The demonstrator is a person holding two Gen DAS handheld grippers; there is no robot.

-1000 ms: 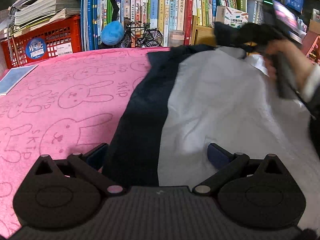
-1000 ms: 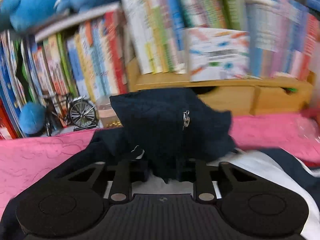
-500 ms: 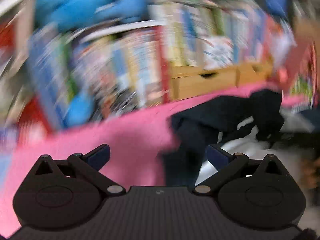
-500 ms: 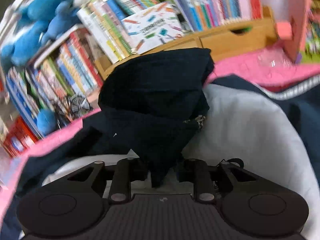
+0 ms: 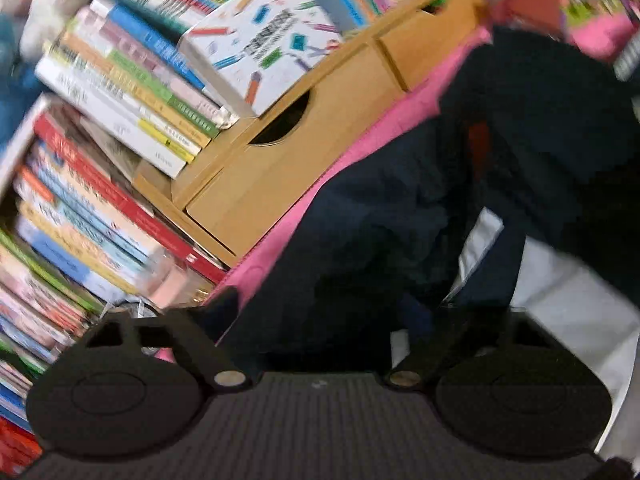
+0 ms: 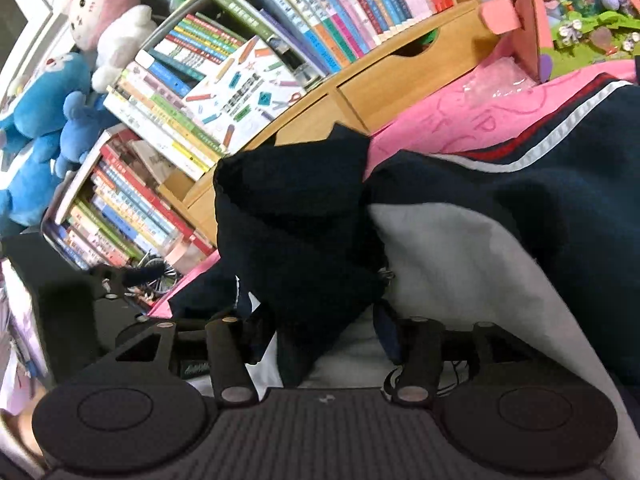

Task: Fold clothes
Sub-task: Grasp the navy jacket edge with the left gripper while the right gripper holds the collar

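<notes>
A dark navy and pale grey jacket (image 6: 500, 240) is seen lying on a pink cloth-covered surface (image 6: 460, 112) printed with outline figures, in front of a row of shelved books (image 6: 200, 92) and a light wooden drawer unit (image 6: 400, 76). A red and white stripe runs along the jacket's navy edge at the upper right of the right wrist view.

A bunched fold of the navy fabric is pinched by the right hand-held gripper (image 6: 324, 340), whose fingers are drawn close on either side of it; the fold stands up in a peak above the fingers, with the grey lining spread just beside it to the right.

In the left wrist view, which is tilted and motion-blurred, the left hand-held gripper (image 5: 320, 320) is held with its fingers spread wide, and navy fabric (image 5: 380, 220) lies between and beyond them. Whether the fabric is touched by the fingers cannot be told.

Blue and pink plush toys (image 6: 52, 92) are seen beside the books.
</notes>
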